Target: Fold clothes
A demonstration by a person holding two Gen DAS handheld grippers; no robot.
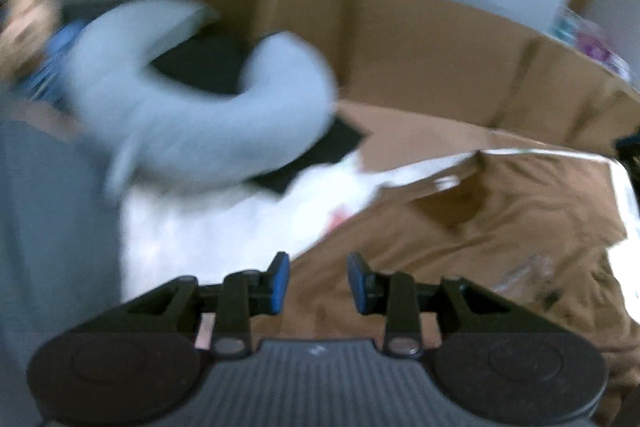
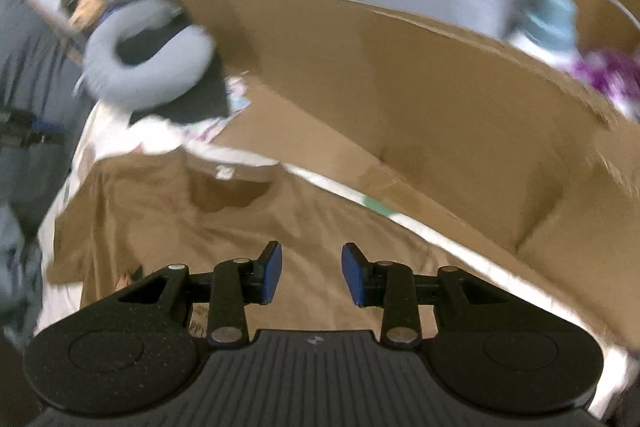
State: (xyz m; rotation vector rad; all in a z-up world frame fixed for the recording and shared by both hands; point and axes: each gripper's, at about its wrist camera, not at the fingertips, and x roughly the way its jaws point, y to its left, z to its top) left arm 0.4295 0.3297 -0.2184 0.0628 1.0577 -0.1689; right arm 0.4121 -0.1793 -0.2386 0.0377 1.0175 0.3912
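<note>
Brown cotton below me, that's the shirt (image 2: 224,227), spread flat on the white sheet (image 1: 208,219) so its edges are free to lift, collar (image 2: 230,193) at the far end. My right claw (image 2: 311,273) hangs over the shirt's middle, jaws partly apart, nothing between the blue pads. My left claw (image 1: 318,283) hovers over the shirt's edge where it meets the sheet, also partly apart and empty. Both tilt down, I'd say ready to pick a hem or shoulder. Beyond the shirt stands a cardboard box (image 2: 420,99), its wall close along the shirt's far side, which could crowd a fold that way. Left of the collar lies a grey neck pillow (image 2: 144,55) on something dark, apart from the shirt.
</note>
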